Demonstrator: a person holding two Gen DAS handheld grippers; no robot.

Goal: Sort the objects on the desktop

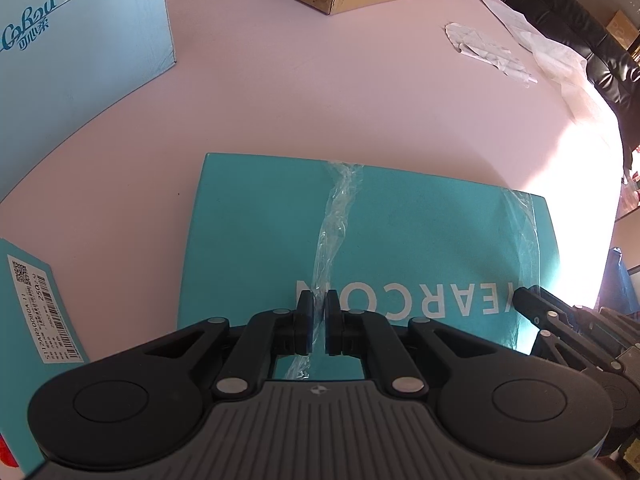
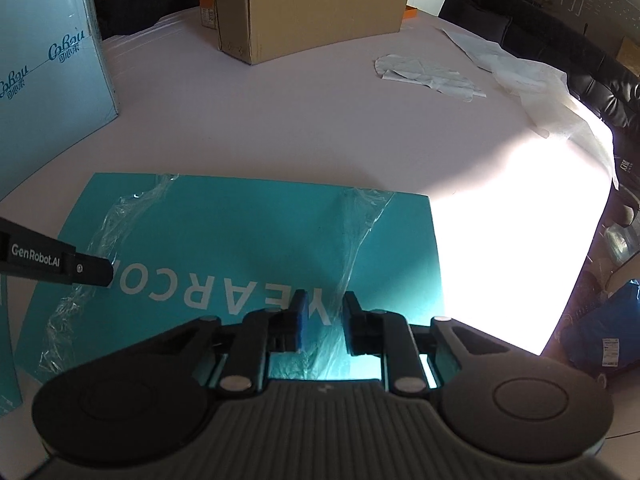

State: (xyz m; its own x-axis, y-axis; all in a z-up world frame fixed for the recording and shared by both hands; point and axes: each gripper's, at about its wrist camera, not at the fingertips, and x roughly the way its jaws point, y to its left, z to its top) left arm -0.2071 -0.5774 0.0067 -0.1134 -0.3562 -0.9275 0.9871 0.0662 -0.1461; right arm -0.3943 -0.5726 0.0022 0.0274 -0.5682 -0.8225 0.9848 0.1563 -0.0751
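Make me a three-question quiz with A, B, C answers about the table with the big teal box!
1. Where is the brown cardboard box compared with the teal box?
A. on top of it
B. under it
C. beyond it, at the far side of the table

2. How many clear plastic strips cross the teal box's lid?
A. one
B. two
C. four

3. How do the left gripper's jaws stand?
A. shut on one plastic strip
B. wide open over bare table
C. shut on the cardboard box

Answers:
1 C: bare table lies between the two boxes.
2 B: the right wrist view shows one strip near each end of the lid.
3 A: the pads nearly meet, with the strip pinched between them.
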